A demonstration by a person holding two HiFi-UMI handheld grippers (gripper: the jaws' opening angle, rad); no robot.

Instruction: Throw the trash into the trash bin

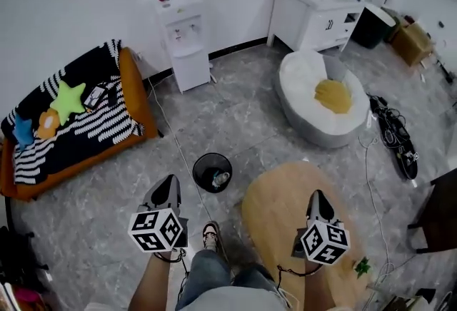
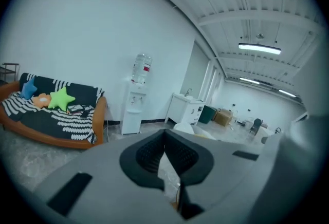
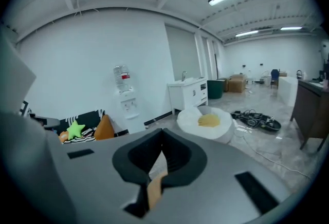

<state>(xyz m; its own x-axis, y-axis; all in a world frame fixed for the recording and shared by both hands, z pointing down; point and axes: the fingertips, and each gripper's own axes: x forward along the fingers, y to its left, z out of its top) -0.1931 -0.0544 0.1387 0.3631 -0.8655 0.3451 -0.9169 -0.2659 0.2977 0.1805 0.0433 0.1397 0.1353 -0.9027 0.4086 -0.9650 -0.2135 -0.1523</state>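
Note:
In the head view a black trash bin [image 1: 212, 172] stands on the grey floor just ahead of the person's shoe, with some pale trash [image 1: 221, 177] inside it. My left gripper [image 1: 170, 182] hangs in the air left of the bin, its jaws together and nothing between them. My right gripper [image 1: 318, 196] is held over the round wooden table [image 1: 278, 206], right of the bin, also shut and empty. The left gripper view shows the left gripper [image 2: 164, 134] with its tips meeting. In the right gripper view the right gripper [image 3: 162, 134] has its tips closed too.
An orange sofa [image 1: 136, 99] with a striped blanket and cushions lines the left wall. A water dispenser [image 1: 183, 35] stands at the back, a white sink cabinet [image 1: 314, 13] to its right. A white bean bag [image 1: 314, 106], floor cables [image 1: 393, 135] and a dark desk [image 1: 439, 206] sit on the right.

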